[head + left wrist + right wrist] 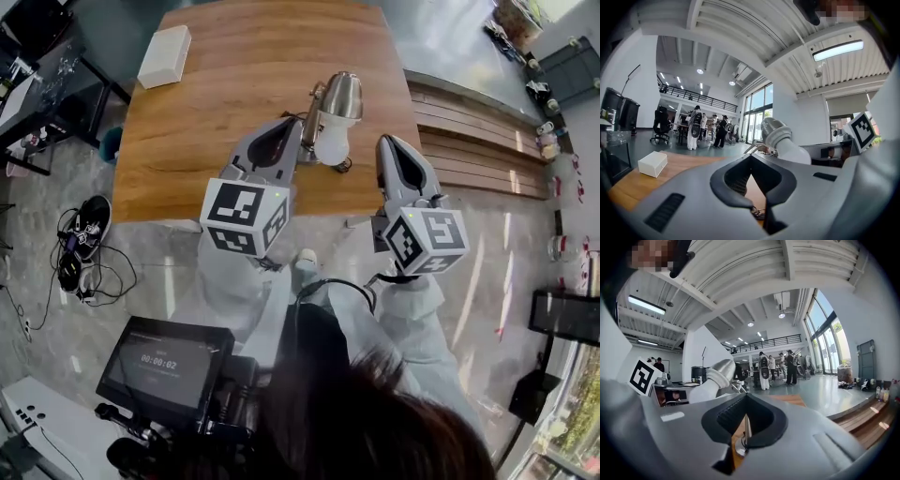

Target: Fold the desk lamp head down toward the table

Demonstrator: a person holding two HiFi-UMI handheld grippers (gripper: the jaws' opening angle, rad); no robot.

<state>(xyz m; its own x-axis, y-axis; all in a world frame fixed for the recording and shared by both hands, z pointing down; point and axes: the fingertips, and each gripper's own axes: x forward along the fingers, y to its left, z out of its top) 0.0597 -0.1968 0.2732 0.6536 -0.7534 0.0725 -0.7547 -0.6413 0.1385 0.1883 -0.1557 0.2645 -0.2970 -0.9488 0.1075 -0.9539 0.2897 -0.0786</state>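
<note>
- A wooden bench (234, 94) fills the upper middle of the head view, seen from steeply above.
- The desk lamp (333, 117) stands near the bench's lower edge, at the centre of the frame. Its metal head is tilted and a white bulb (330, 146) points down and toward the viewer.
- The left gripper (289, 127) reaches in from the lower left with its jaws together and nothing between them. Its tip is just beside the lamp's left side; contact cannot be made out.
- The right gripper (389, 142) reaches in from the lower right, also with jaws together and empty. Its tip is near the lamp's right side but apart from it.
- In the left gripper view the lamp appears just right of centre, above the closed jaws.
- A white box (165, 56) lies at the bench's upper left corner, well apart from the lamp.
- People (696, 129) stand far off in a bright hall.
</note>
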